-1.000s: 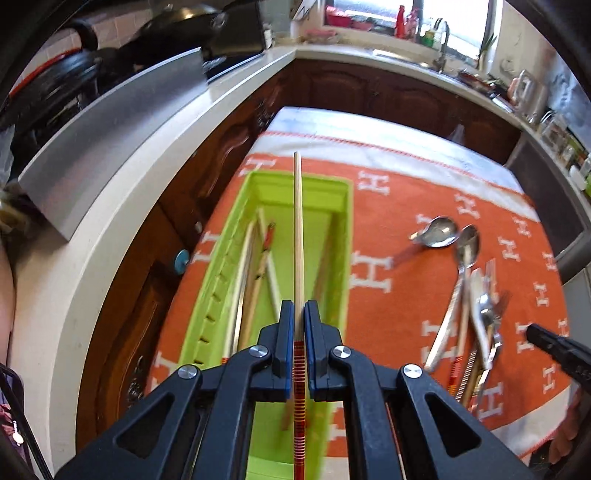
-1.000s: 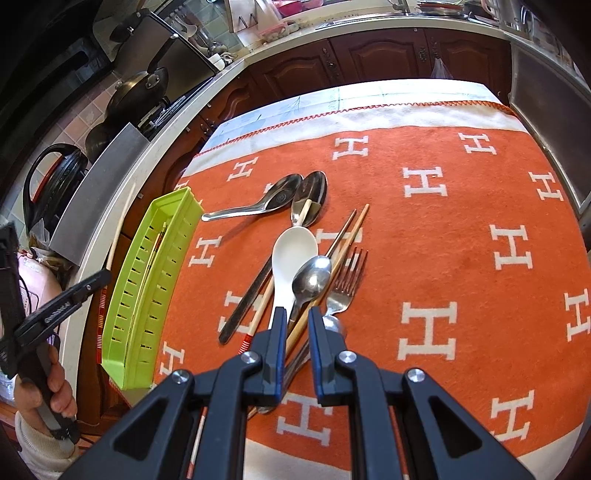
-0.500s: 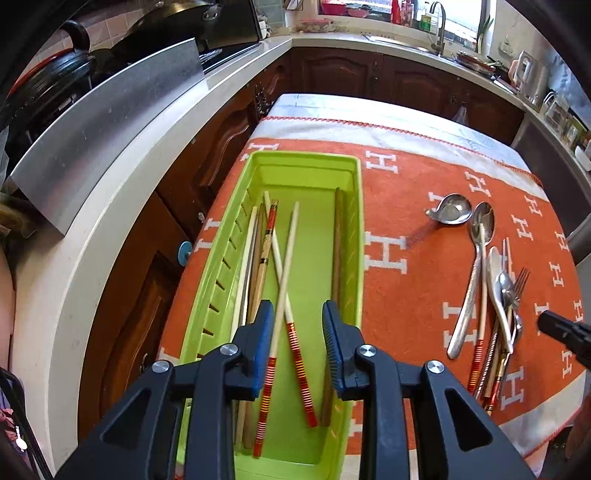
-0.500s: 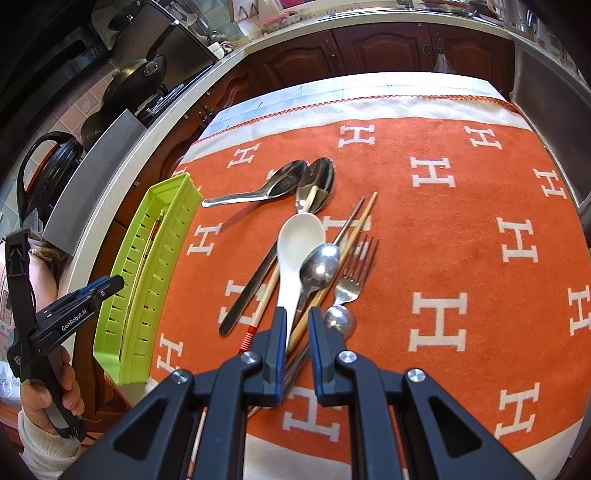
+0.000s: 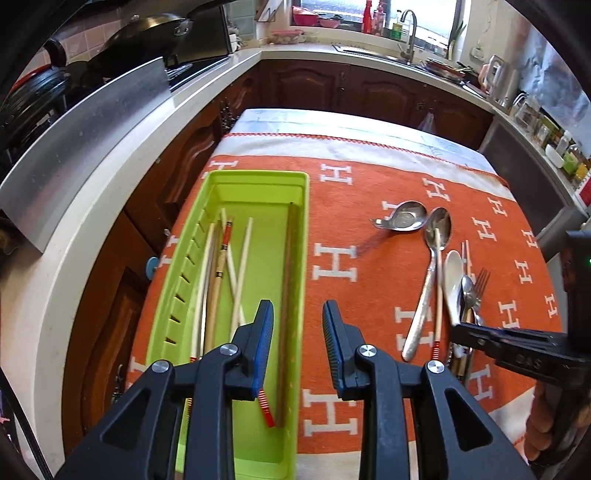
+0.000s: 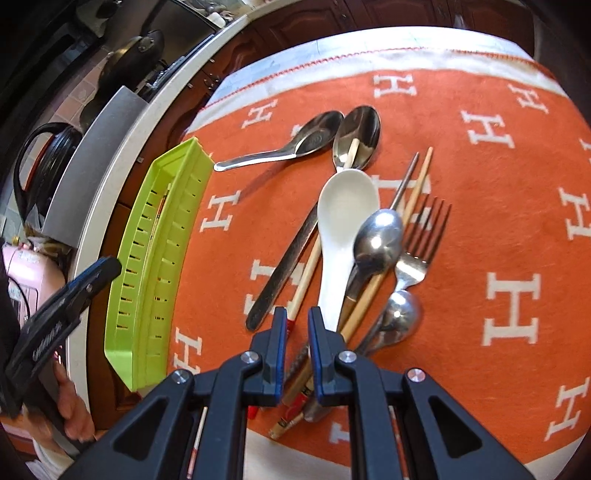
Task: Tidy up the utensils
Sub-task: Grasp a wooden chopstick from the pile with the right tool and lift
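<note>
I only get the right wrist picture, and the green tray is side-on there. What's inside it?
Observer: Only chopsticks, several of them, lying lengthwise in the tray. One darker stick lies along its right wall.
Visitor: Are the left tongs holding one?
Observer: No. The left tongs are open and grip nothing. They hang over the tray's right wall.
Visitor: What's beyond the table's far end?
Observer: A counter with a faucet below a window.
</note>
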{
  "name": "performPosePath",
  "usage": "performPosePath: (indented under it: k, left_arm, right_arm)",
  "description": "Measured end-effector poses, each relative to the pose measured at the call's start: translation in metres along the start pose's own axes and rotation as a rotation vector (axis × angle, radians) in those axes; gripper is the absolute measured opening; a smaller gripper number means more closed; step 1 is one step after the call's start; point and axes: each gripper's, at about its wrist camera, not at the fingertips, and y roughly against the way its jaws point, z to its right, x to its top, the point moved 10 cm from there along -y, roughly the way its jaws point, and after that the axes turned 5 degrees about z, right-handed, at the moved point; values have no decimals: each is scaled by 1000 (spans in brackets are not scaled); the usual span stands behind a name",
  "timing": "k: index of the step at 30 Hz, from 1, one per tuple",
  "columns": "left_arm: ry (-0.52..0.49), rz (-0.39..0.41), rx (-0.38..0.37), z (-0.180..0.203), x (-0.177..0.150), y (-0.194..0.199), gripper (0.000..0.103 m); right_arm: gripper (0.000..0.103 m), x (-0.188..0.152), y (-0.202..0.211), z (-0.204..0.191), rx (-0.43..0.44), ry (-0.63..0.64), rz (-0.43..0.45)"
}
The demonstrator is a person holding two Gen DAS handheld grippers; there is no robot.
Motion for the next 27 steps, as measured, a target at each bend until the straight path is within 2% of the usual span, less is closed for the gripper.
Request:
performPosePath:
  k: [13,21,27]
  left_arm:
    - [32,-8,-49,-3,-5,-5,26]
    - [50,-7,-60,-10,-8,-6,26]
    - [65,-8,-64,-15,-9,-7,27]
  right_arm:
    - [12,8,-18,-15,-55,-3,-25]
    - [12,12,-12,-14,-128,-1,9]
    - [12,12,-19,-7,-163,-17,-21]
